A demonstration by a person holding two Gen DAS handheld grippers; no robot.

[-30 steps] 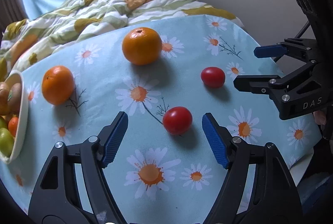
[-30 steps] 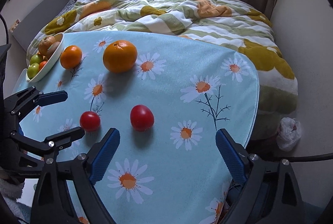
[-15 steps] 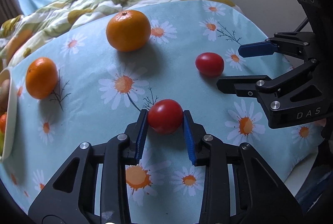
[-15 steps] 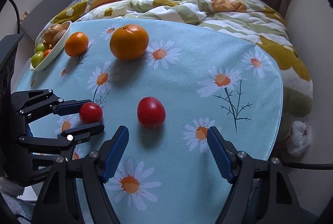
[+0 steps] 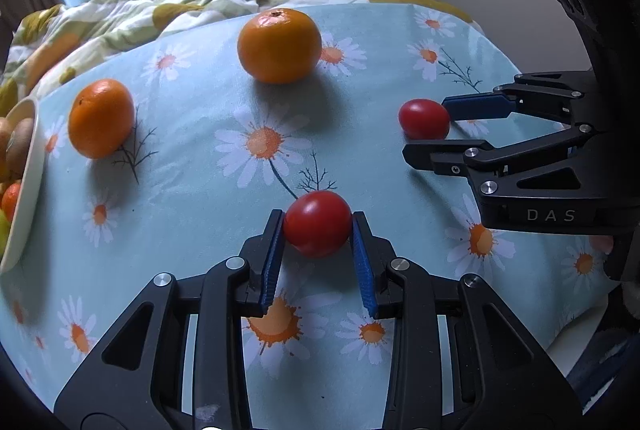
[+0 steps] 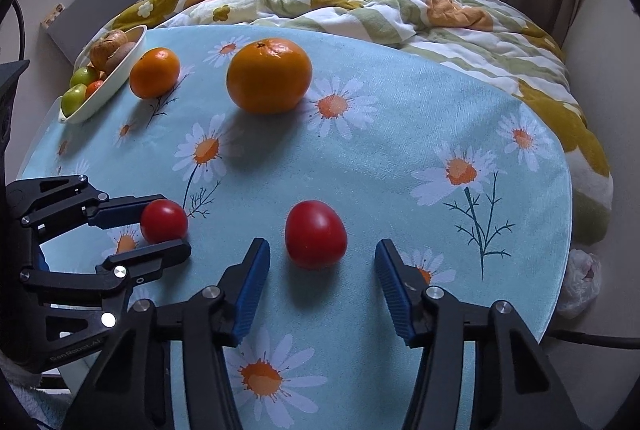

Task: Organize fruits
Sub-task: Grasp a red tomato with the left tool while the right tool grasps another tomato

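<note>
**Tong and Fruit Status**

The left tongs (image 5: pixel 318 226) are clamped on the smaller tomato (image 5: pixel 318 223), which rests on the bench (image 6: pixel 400 134). The right tongs (image 6: pixel 320 254) stand partly apart and have just been closing; the larger tomato (image 6: pixel 315 234) lies between their pads, untouched. Two oranges (image 6: pixel 269 75) sit farther back, near the fruit bowl (image 6: pixel 120 70).

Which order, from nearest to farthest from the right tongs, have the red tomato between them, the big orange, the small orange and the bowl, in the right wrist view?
1. Red tomato, between the open right tongs.
2. Big orange, behind it.
3. Small orange, far left.
4. Bowl, at the left edge.
</note>
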